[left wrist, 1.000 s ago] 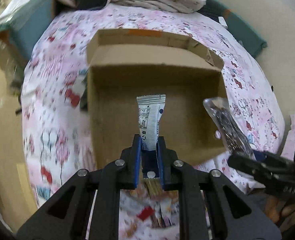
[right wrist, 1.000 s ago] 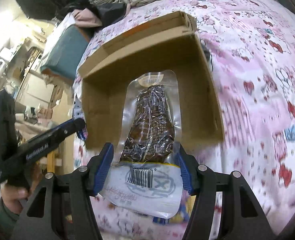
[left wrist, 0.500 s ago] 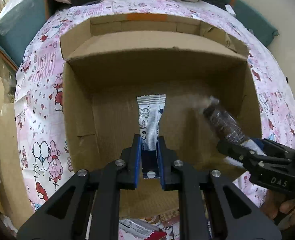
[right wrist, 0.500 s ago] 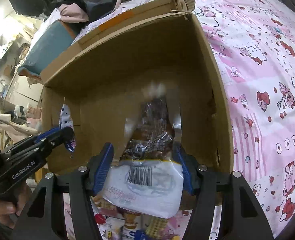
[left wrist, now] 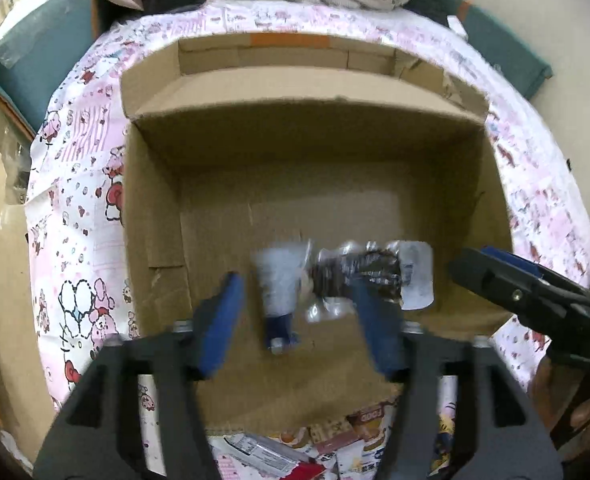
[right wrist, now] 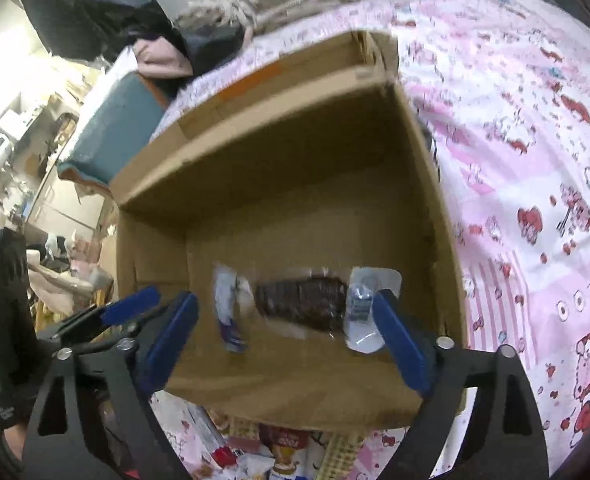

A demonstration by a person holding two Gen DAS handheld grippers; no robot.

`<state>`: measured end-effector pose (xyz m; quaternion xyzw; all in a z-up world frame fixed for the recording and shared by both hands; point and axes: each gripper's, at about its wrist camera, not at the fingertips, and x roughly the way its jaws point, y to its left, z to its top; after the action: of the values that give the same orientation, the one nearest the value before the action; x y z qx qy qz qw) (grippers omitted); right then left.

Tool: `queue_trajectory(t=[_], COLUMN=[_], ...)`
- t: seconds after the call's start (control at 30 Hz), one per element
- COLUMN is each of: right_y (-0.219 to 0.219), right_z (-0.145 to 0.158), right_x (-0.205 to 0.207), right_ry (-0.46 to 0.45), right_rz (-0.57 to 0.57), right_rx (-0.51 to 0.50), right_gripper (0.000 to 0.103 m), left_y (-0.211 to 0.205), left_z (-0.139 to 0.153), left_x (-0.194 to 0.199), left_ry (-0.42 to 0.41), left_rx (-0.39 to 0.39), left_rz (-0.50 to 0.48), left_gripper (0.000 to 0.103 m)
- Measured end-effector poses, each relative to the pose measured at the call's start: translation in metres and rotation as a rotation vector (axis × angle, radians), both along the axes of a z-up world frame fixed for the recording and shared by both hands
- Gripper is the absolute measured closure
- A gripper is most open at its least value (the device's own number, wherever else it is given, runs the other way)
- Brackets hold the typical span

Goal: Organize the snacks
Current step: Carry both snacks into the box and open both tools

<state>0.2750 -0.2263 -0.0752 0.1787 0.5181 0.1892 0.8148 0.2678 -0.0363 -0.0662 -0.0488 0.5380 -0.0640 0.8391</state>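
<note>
Both the left gripper (left wrist: pixel 295 320) and the right gripper (right wrist: pixel 287 332) have just been opening and grip nothing. 2 snacks, a white packet (right wrist: pixel 227 312) and a dark pouch (right wrist: pixel 303 308), are inside the cardboard box (right wrist: pixel 279 120). More snacks (left wrist: pixel 295 456) wait outside.

We find the cardboard box (left wrist: pixel 155 208) open at the top, its upright walls closing in all four sides, so a claw can enter only from above. On its floor the small white packet (right wrist: pixel 225 300) and the clear dark-filled pouch (right wrist: pixel 303 306) fill the near middle, while the far half and left corner lie bare. Loose snack packets (left wrist: pixel 327 448) crowd the bed before the near wall.
</note>
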Motion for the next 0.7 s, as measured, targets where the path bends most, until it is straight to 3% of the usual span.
queue_trajectory(t=[0.07,0.33,0.47,0.7], right_y=[0.0,-0.002,-0.006,-0.01], right_z=[0.004,0.019,0.031,0.045], right_x=[0.0,-0.008,-0.021,-0.039], right_ry=[-0.009,-0.067,-0.143,-0.192], right_rz=[0.001,-0.033,-0.053,-0.064], right_rx=[-0.004,-0.01,-0.054,-0.072], right_gripper=[0.011,0.006,0.004,0.004], left_y=[0.003,0.011,0.012,0.021], left_z=[0.005,0.02,0.023,0.03], left_x=[-0.003,-0.021,-0.028,-0.042], left_ry=[-0.02,-0.074,-0.096,-0.113], left_rx=[-0.004,0.006,0.086,0.068], left_rz=[0.013,0.044,0.054,0.091], left_gripper=[0.026,0.026,0.026,0.026])
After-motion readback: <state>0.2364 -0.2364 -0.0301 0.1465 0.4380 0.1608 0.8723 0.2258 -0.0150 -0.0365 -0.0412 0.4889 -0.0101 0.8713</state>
